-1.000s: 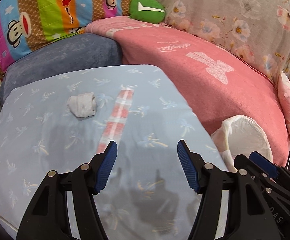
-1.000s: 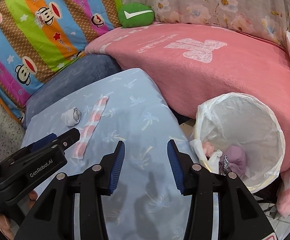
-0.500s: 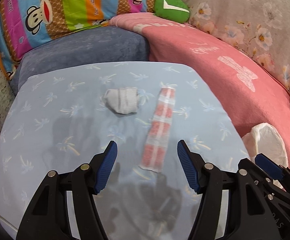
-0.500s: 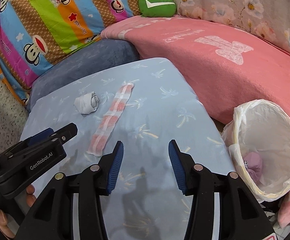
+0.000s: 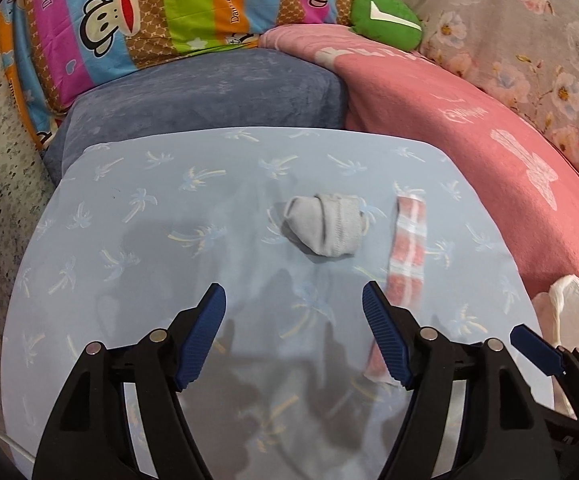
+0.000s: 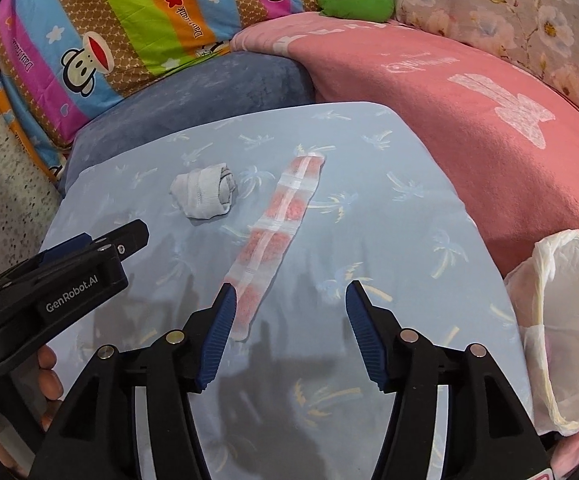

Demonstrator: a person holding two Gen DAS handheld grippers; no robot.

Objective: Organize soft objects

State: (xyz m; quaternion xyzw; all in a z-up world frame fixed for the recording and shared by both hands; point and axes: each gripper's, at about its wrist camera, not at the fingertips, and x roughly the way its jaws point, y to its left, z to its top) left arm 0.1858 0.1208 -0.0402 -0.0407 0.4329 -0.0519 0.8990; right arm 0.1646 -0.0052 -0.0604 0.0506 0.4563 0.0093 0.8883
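A balled grey sock [image 5: 325, 226] [image 6: 205, 196] lies on the light blue palm-print cushion [image 5: 149, 240] [image 6: 389, 216]. To its right a long pink-and-white sock [image 5: 405, 256] [image 6: 277, 236] lies flat. My left gripper [image 5: 294, 300] hovers just short of the grey sock, its jaws opening with nothing between them. My right gripper [image 6: 288, 298] hangs over the near end of the pink sock, its left pad at the sock's edge, jaws also opening and empty. The left gripper's body [image 6: 61, 284] shows at the left of the right wrist view.
A white bag-lined bin [image 6: 561, 320] [image 5: 573, 320] stands off the cushion's right edge. A pink blanket [image 5: 469, 128], a dark blue cushion [image 5: 209, 100], a striped monkey-print pillow [image 5: 149, 12] and a green plush [image 5: 385, 20] surround the far side. A hand [image 6: 45, 380] holds the left gripper.
Both grippers moved left and lower across the cushion, so the socks sit nearer to them. Both sets of jaws stand wider apart. The bin has slid towards the right edge.
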